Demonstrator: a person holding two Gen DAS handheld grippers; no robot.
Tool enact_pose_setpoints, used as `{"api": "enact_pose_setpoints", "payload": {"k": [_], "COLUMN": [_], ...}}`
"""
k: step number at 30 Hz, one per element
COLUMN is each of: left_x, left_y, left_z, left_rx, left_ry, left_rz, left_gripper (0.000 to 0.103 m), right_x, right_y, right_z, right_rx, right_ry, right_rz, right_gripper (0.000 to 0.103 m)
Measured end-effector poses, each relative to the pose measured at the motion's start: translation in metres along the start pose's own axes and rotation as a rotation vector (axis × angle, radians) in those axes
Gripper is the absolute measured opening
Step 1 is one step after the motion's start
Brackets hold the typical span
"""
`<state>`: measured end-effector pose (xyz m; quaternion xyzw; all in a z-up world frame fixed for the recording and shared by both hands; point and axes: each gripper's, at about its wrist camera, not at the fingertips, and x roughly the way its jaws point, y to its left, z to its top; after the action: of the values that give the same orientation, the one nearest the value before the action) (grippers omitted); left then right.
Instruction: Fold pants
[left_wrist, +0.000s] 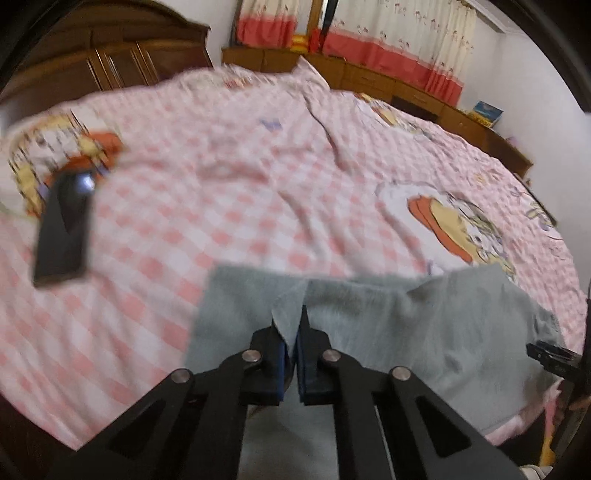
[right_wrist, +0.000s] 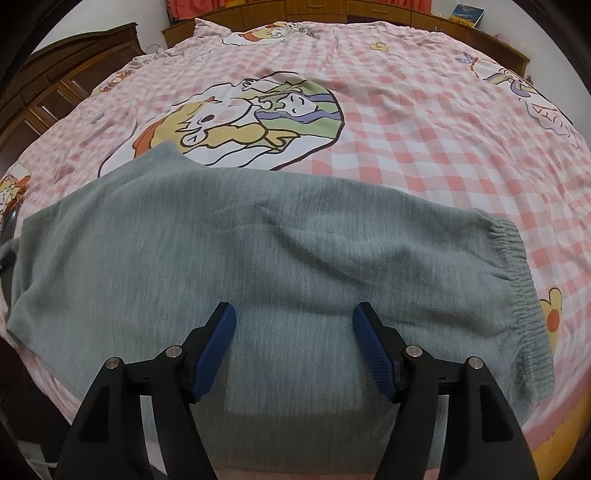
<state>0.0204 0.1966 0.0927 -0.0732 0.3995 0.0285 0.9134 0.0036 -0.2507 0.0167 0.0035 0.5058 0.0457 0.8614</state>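
Grey pants (right_wrist: 266, 266) lay flat along bed's (right_wrist: 424, 122) near edge. Left hand-held gripper (left_wrist: 291, 325) clamped on thin cloth pinch; right hand-held gripper (right_wrist: 294, 325) apart above fabric, holding nothing. Risk: shallow pinch might slip when lifted, spoiling fold.

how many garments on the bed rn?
1. Grey pants lie across the near edge of the bed, waistband at right; the left gripper pinches a fold at the other end. Nothing else seen; some may be out of frame.
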Motion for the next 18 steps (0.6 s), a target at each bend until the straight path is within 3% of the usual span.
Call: {"api": "enact_pose_setpoints", "payload": {"k": [3, 6, 9, 12, 13, 14, 15, 18], "left_x": [0.001, 0.014, 0.043, 0.054, 0.053, 0.051, 0.047, 0.035], "left_y": [0.008, 0.015, 0.017, 0.019, 0.021, 0.022, 0.026, 0.040], "left_z": [0.015, 0.020, 0.016, 0.009, 0.009, 0.010, 0.011, 0.013], "left_rx": [0.030, 0.046, 0.096, 0.113, 0.120, 0.122, 0.116, 0.077], "left_ry": [0.003, 0.021, 0.113, 0.109, 0.096, 0.090, 0.074, 0.067], "left_rz": [0.069, 0.070, 0.095, 0.123, 0.143, 0.169, 0.221, 0.256], "left_gripper": [0.004, 0.004, 0.009, 0.018, 0.030, 0.048, 0.054, 0.056], "right_x": [-0.001, -0.001, -0.001, -0.001, -0.002, -0.001, -0.001, -0.002], "right_y": [0.002, 0.001, 0.001, 0.002, 0.002, 0.002, 0.002, 0.002], "right_z": [0.000, 0.000, 0.000, -0.001, -0.001, -0.002, -0.002, -0.003], "right_rx": [0.000, 0.000, -0.002, -0.006, -0.008, -0.011, -0.012, -0.004], "right_ry": [0.001, -0.001, -0.002, -0.008, -0.012, -0.017, -0.022, -0.027], "right_rz": [-0.009, -0.009, -0.010, -0.014, -0.017, -0.019, -0.020, -0.024], "right_gripper": [0.068, 0.068, 0.068, 0.068, 0.068, 0.068, 0.068, 0.068]}}
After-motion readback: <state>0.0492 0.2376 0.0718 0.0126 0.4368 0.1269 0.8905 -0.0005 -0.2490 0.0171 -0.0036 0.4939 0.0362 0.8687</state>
